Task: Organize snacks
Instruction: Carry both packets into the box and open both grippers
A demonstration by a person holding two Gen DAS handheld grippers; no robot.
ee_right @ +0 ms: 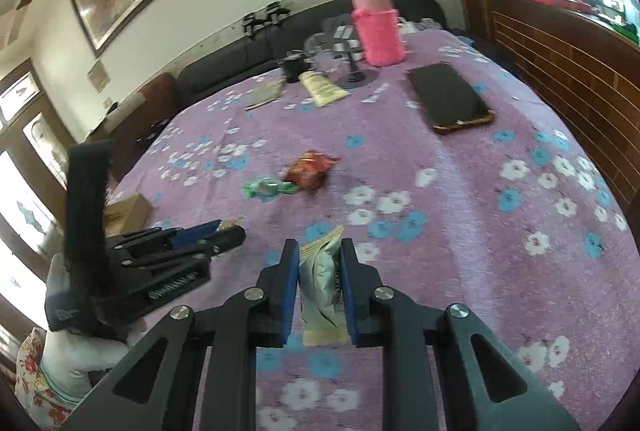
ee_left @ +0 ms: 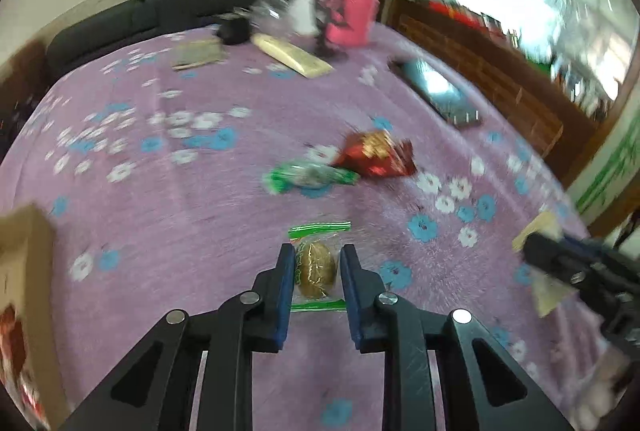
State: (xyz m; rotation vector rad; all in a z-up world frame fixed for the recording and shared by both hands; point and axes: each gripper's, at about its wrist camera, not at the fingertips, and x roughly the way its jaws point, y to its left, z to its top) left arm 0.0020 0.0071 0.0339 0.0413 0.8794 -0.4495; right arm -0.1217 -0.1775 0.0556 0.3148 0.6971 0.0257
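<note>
My left gripper (ee_left: 318, 251) is shut on a clear-wrapped brown pastry (ee_left: 316, 269) with green seals, held just above the purple flowered cloth (ee_left: 200, 211). My right gripper (ee_right: 319, 245) is shut on a pale cream snack packet (ee_right: 322, 283). The right gripper also shows at the right edge of the left wrist view (ee_left: 560, 263), with the cream packet (ee_left: 540, 227) in it. The left gripper shows at the left of the right wrist view (ee_right: 216, 235). A green-wrapped candy (ee_left: 308, 177) (ee_right: 268, 187) and a red snack pack (ee_left: 376, 153) (ee_right: 312, 169) lie mid-table, touching.
A cardboard box (ee_left: 24, 271) (ee_right: 128, 209) stands at the left. A black phone (ee_left: 440, 93) (ee_right: 450, 97) lies at the right. A pink-sleeved bottle (ee_right: 378, 27), a cream tube (ee_right: 324, 89), a small booklet (ee_right: 266, 93) and a dark sofa (ee_right: 240, 59) are at the back.
</note>
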